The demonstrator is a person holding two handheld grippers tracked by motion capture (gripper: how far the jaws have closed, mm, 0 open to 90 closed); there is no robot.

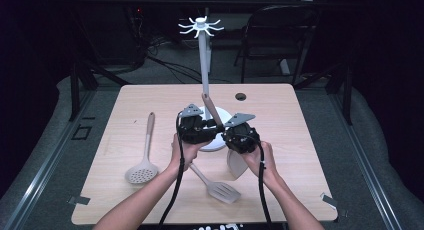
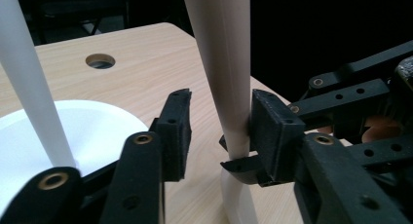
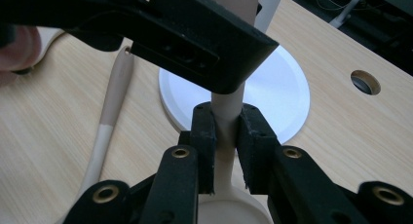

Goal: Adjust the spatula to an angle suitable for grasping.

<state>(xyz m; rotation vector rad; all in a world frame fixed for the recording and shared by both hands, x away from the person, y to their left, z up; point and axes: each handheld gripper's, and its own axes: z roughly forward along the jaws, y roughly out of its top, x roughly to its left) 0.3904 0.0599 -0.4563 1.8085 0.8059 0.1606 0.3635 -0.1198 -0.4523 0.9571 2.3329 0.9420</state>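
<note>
Dark curtains and a folding chair are standing behind a pale wooden table (image 1: 125, 200), where a white rack (image 1: 204, 65) with hooked arms at its top is rising from a round base near the middle. Just in front of that base, the right gripper (image 3: 225, 136) is clamping its two pads tight on the narrow neck of a beige spoon (image 2: 226, 63), whose bowl is hanging below the jaws and whose handle is tilting up toward the rack's pole. The left gripper (image 2: 219, 131) is straddling that handle higher up, half open: its right pad is touching the handle while its left pad is standing clear of it, a gap showing between them. Nearer the left edge a skimmer (image 1: 142, 162) is lying flat, and a slotted turner (image 1: 217, 187) is lying toward the front edge, between the person's forearms.
</note>
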